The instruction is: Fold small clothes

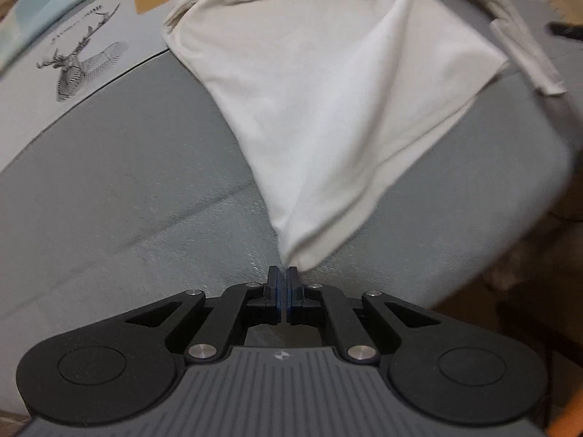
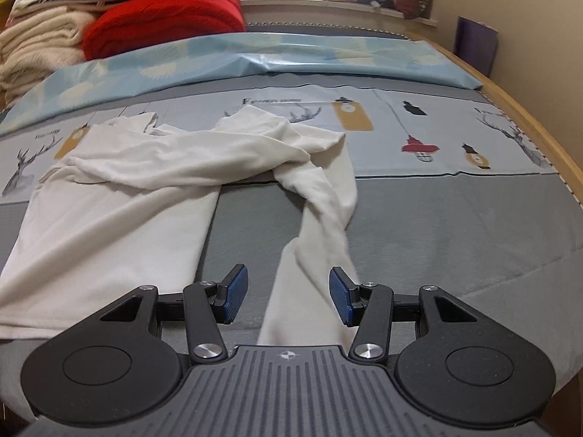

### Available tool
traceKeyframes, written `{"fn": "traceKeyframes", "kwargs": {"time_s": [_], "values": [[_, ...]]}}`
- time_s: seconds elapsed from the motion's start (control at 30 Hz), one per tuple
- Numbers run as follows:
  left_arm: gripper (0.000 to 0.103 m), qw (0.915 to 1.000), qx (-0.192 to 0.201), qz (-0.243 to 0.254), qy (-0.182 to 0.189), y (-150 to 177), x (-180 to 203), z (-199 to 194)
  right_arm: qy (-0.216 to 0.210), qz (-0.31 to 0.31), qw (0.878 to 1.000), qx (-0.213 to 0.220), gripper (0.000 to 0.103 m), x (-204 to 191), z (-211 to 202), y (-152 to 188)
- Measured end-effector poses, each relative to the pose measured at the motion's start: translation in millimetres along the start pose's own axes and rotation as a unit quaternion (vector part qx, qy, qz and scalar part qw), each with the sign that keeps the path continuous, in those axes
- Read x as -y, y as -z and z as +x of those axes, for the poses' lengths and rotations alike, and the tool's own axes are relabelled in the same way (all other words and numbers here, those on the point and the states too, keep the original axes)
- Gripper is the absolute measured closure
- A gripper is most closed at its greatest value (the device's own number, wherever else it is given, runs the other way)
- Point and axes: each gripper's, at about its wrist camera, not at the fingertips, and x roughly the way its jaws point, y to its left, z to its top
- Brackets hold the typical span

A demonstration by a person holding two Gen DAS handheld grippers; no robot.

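White garment (image 1: 328, 109), on bed (image 1: 127, 200): left claw (image 1: 283, 273) clamped its corner for folding; right claw (image 2: 288, 295) gaped astride a leg

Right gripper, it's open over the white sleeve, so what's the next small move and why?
Probably close the right gripper on the sleeve. Its jaws stand open with the sleeve lying between them on the bed, and the left gripper is already shut on a corner of the white garment, so both ends could then be lifted together.
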Motion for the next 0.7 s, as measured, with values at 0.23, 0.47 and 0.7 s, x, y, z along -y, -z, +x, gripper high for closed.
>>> {"fn": "traceKeyframes", "kwargs": {"time_s": [0.23, 0.47, 0.7], "values": [[0.073, 0.9784, 0.096, -0.166, 0.077, -2, -54, -32, -0.021, -0.012, 0.999, -0.022, 0.055, -23, 18, -6], [0.073, 0.9784, 0.047, -0.193, 0.057, -23, -52, -6, -0.060, 0.030, 0.994, -0.081, 0.055, -45, 63, -19], [0.073, 0.9815, 0.018, -0.185, 0.045, -38, -39, 27, -0.073, 0.034, 0.986, -0.145, 0.057, -75, 107, -18]]}}
